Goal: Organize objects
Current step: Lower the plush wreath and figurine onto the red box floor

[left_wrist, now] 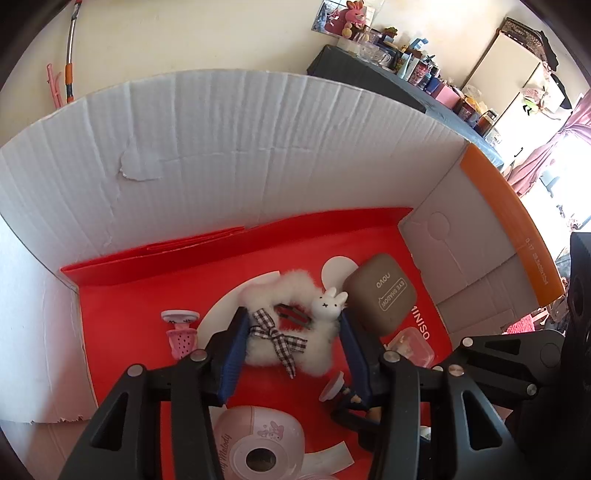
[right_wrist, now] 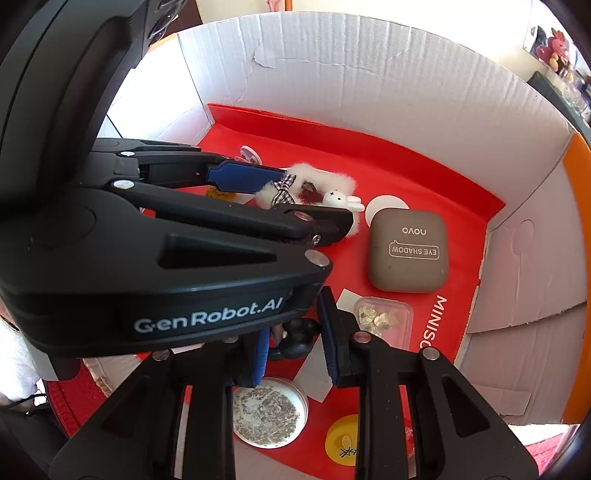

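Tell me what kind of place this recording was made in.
Most likely a lived-in home room, not a lab: a cluttered dark side table with bottles and trinkets, a pink plush toy, pink curtains, and a cardboard box as the work area.

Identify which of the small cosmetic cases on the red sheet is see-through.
The small clear case nearest the camera, showing gold pieces inside; the taupe eye shadow case behind it is opaque.

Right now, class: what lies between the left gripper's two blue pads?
The white fluffy hair clip with its checked bow and small rabbit figure, pads against its sides. The left wrist view shows it best.
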